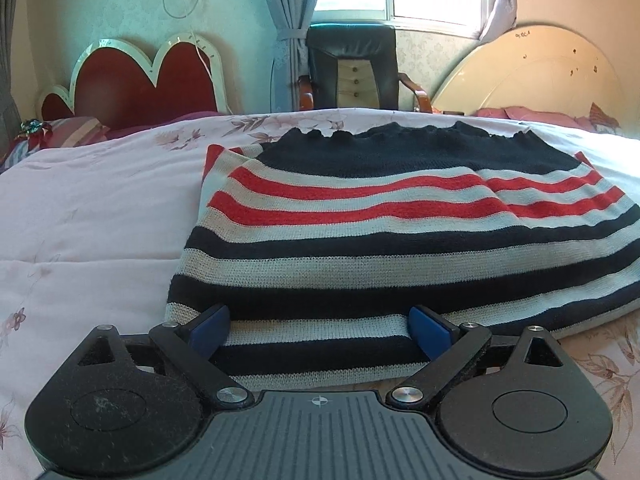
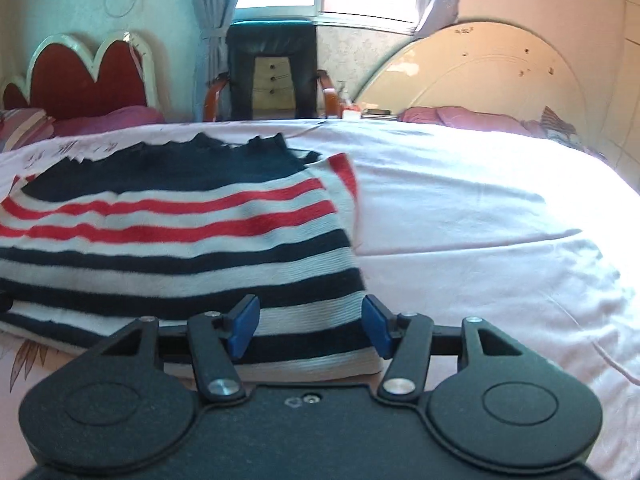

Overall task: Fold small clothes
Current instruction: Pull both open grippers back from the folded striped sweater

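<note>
Left wrist: sweater (image 1: 400,248) hem between left gripper (image 1: 320,330) pads.

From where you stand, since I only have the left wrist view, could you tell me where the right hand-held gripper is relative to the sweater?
Observer: The right hand-held gripper sits at the striped sweater's near hem, by its right corner, jaws apart with the hem between them and nothing clamped.
Operator: Thank you. Is the bed beyond that corner free of clutter?
Observer: The pink bedsheet to the right of the sweater is bare, with only creases and strong sunlight.
Operator: And is anything lying at the far edge on that side?
Observer: A pink pillow rests against the cream headboard, well apart from the sweater.
</note>
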The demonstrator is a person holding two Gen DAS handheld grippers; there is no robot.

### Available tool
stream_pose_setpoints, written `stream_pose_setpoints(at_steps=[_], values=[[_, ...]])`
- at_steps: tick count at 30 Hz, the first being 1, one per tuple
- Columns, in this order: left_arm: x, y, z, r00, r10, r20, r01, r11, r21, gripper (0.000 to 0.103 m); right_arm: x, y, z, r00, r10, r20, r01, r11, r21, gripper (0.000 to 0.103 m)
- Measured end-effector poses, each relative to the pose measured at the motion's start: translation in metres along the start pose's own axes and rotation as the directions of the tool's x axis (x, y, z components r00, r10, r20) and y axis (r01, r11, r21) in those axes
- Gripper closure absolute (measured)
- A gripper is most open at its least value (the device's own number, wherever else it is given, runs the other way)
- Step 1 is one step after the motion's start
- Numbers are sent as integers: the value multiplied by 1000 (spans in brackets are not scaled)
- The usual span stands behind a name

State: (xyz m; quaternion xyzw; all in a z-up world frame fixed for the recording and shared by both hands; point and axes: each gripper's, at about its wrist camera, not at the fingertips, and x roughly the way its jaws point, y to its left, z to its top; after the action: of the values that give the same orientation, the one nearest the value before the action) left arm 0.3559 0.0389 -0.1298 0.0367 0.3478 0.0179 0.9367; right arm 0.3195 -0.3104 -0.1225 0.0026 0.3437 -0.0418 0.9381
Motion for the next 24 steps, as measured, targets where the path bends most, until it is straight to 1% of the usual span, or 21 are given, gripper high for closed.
stream_pose_setpoints(at_steps=[2, 4, 7, 8, 9, 10, 11, 12, 13, 14, 15, 16, 18, 19, 21, 22, 23, 24], values=[[0, 0, 0, 1000, 1, 0, -1, 1000, 1, 8, 10, -11, 1, 1000, -20, -20, 20, 1000, 21, 48], [0, 0, 0, 1000, 0, 1, 0, 1000, 1, 7, 20, -16, 0, 999, 2, -50, 0, 1000, 26, 42], [-1, 0, -1, 1000, 0, 3, 0, 1000, 3, 7, 24, -18, -3, 999, 21, -48, -20, 1000, 22, 43], [-1, 0, -1, 1000, -1, 4, 1, 1000, 5, 7, 24, -19, -4, 998, 38, -51, -37, 999, 28, 44], [-1, 0, 0, 1000, -3, 3, 3, 1000, 4, 7, 24, -20, -4, 995, 85, -53, -83, 996, 39, 59], [-2, 1, 0, 1000, -3, 3, 3, 1000, 2, 7, 23, -20, -4, 992, 111, -56, -109, 993, 42, 79], [-3, 2, 1, 1000, 1, 7, -1, 1000, -1, 7, 20, -17, -3, 994, 97, -54, -96, 995, 23, 83], [-5, 2, 1, 1000, 12, 14, -12, 1000, 1, 7, 14, -12, -2, 996, 76, -46, -76, 997, -10, 95], [-5, 3, -1, 999, 28, 16, -28, 1000, 9, 7, 11, -10, -2, 998, 59, -39, -60, 998, -26, 95], [-3, 5, -2, 1000, 27, 11, -28, 1000, 12, 7, 9, -11, -4, 998, 41, -41, -42, 999, -29, 96], [0, 9, -3, 1000, 15, 7, -15, 1000, 0, 7, 11, -13, -8, 998, 28, -55, -30, 999, -26, 96], [3, 11, -2, 1000, 10, -2, -10, 1000, -10, 4, 16, -14, -12, 997, 27, -72, -29, 999, -30, 95], [7, 14, 2, 1000, -1, -14, 1, 1000, -5, 3, 18, -5, -10, 998, -3, -68, -3, 997, -79, 94], [7, 15, 3, 1000, -6, -19, 6, 1000, 1, 3, 18, -2, -7, 997, -6, -73, 0, 996, -84, 92], [3, 16, 5, 1000, -10, -26, 11, 1000, 9, 3, 17, -6, -2, 997, -11, -74, 7, 999, -50, 88], [-2, 16, 6, 1000, -10, -23, 10, 1000, 12, 3, 13, -9, -1, 998, -16, -58, 14, 999, -32, 78], [-8, 17, 6, 1000, -5, -15, 5, 1000, 13, 3, 7, -13, -1, 999, -15, -35, 15, 1000, -15, 74], [-15, 19, 4, 1000, 4, -12, -4, 1000, 11, 3, 0, -16, -2, 1000, -11, -13, 11, 1000, -3, 68]])
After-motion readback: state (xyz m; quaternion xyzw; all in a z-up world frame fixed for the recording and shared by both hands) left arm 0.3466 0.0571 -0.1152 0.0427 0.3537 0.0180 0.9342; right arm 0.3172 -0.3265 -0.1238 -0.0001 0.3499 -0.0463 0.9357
